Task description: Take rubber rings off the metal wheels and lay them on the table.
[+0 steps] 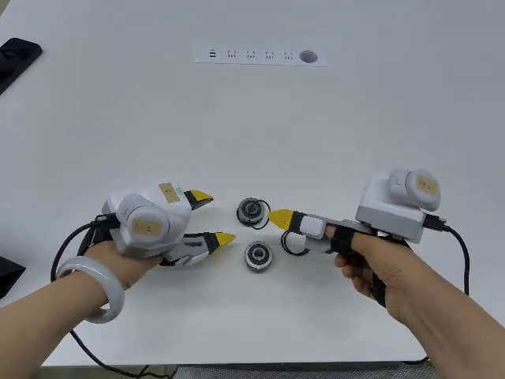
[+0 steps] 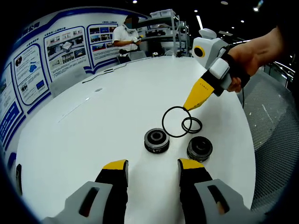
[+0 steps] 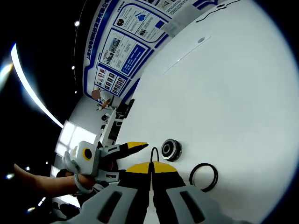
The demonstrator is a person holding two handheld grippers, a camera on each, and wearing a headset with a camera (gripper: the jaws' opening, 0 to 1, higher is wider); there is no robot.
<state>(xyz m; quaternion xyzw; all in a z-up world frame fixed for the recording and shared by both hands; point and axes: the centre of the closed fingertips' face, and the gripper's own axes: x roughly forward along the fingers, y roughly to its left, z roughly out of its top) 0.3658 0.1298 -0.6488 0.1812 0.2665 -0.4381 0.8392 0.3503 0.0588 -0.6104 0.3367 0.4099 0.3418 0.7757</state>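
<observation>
Jaws of my left gripper (image 2: 153,165) stand spread at the bottom of the left gripper view, nothing between them. Just ahead on the white surface (image 2: 84,140) lie a round metal wheel (image 2: 156,140) and, beside it but apart, a second metal wheel (image 2: 199,148). Beyond them my right gripper (image 2: 189,106) is pressed together on a thin black rubber ring (image 2: 163,122), which hangs from its yellow tip as an open loop just past the round metal wheel. A thicker black rubber ring (image 2: 192,124) lies flat close by. The surface's curved edge runs past the wheels on the right; to the left it stretches wide and bare.

In the right gripper view the thin black rubber ring shows as a dark line rising between my closed jaws. One wheel sits just past the tips, though which one I cannot tell, and the thicker black rubber ring lies flat to the right. Bare surface spreads beyond.

In the head view both wheels lie between my grippers, the second metal wheel nearer my body. The surface's near edge passes under my forearms, and open room reaches ahead to a white power strip (image 1: 260,55).
</observation>
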